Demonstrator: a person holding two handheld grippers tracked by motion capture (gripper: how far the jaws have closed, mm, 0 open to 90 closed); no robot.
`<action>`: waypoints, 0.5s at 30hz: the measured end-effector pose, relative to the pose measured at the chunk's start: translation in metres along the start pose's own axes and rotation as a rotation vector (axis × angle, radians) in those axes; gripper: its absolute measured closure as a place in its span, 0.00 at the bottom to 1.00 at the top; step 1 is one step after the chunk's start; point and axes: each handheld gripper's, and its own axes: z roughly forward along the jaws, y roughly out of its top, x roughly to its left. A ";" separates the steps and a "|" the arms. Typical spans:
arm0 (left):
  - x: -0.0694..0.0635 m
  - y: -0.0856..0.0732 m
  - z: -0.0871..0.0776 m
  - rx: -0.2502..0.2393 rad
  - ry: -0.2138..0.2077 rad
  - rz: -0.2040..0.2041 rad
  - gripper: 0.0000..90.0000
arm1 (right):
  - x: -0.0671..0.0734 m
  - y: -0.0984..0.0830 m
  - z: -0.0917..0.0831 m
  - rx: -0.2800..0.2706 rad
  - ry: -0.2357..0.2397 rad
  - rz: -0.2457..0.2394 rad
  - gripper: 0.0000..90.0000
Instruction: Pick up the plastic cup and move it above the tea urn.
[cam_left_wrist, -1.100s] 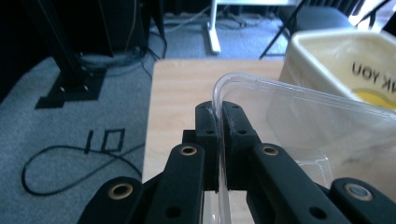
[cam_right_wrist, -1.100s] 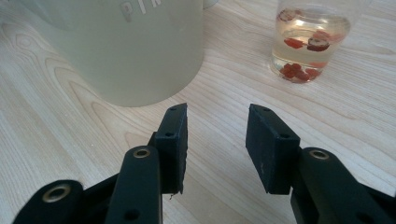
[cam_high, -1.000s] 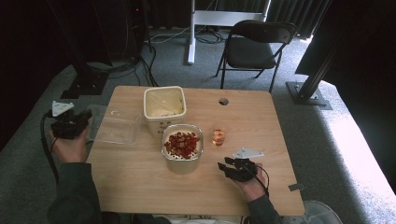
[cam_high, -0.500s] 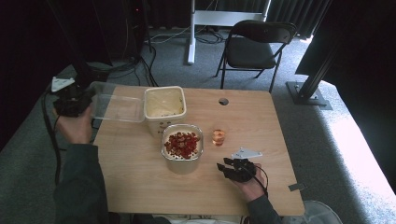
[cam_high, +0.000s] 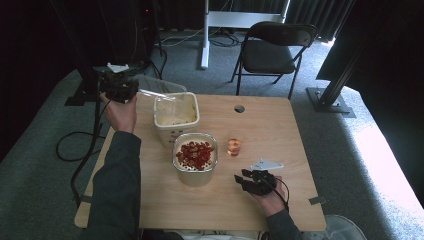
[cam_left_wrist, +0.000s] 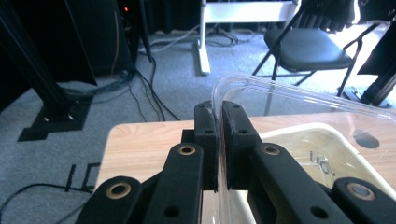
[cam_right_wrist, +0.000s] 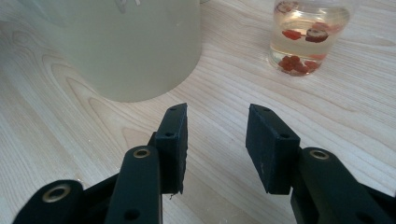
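left gripper (cam_high: 119, 89): clamped tight on the rim of the clear lid (cam_high: 161, 97). The left gripper view shows the plastic edge pinched between both jaws.
what changed: a second ago the lid was low over the table's (cam_high: 280, 125) left side. Now it's up at the back-left corner, hanging tilted just over the cream tub (cam_high: 165, 134).
what that means: I'd say the tub is about to get capped. It's lined up but not seated yet.
middle: the tub of red pieces (cam_high: 195, 179) and the small jar (cam_high: 235, 146) haven't moved.
right gripper (cam_high: 241, 179): same spot, resting on the table, jaws apart with nothing between them.
hard to see: the lid is see-through, so its far edge is tough to trace. Can't tell if it touches the tub rim, and the tub's contents are just a pale blur.
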 end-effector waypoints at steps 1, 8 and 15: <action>-0.001 0.000 0.003 -0.001 -0.012 -0.009 0.95 | 0.000 0.000 0.000 0.000 -0.001 -0.001 0.65; -0.006 -0.002 0.008 -0.026 -0.063 -0.002 0.69 | 0.001 0.000 0.000 0.002 0.004 0.001 0.64; -0.007 -0.008 0.006 -0.025 -0.080 0.041 0.64 | -0.001 0.000 0.000 0.000 -0.001 0.003 0.63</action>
